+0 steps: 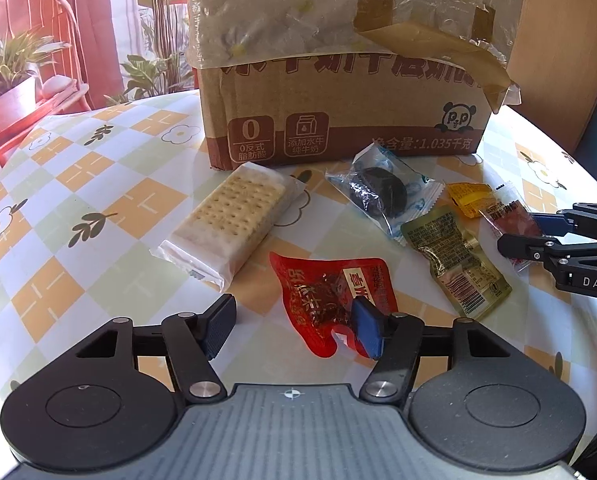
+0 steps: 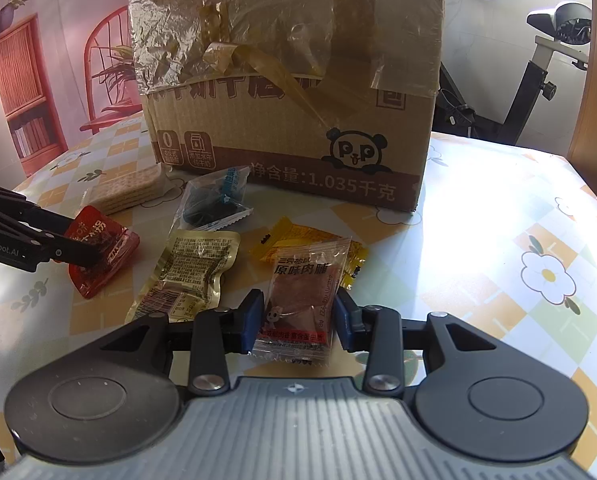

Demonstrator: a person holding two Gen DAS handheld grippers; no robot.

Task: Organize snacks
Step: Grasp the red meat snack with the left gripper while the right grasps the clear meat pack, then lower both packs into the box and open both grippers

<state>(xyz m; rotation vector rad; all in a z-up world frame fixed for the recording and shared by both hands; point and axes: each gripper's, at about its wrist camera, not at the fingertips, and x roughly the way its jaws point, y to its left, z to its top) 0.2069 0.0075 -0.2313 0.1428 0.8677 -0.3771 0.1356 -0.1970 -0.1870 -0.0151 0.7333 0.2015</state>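
The jerky packet (image 2: 298, 304) is framed between the half-spread fingers of the right gripper (image 2: 296, 322), while the red pouch (image 1: 330, 300) is overlapped by the wide-spread left gripper (image 1: 294, 328).

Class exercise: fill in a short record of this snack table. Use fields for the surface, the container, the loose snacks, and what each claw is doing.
surface: table with checked floral cloth
container: taped cardboard box, upright at the back
snacks: cracker pack, dark cookie packet, gold pouch, yellow packet
left claw: open, at the red pouch
right claw: open around the jerky packet
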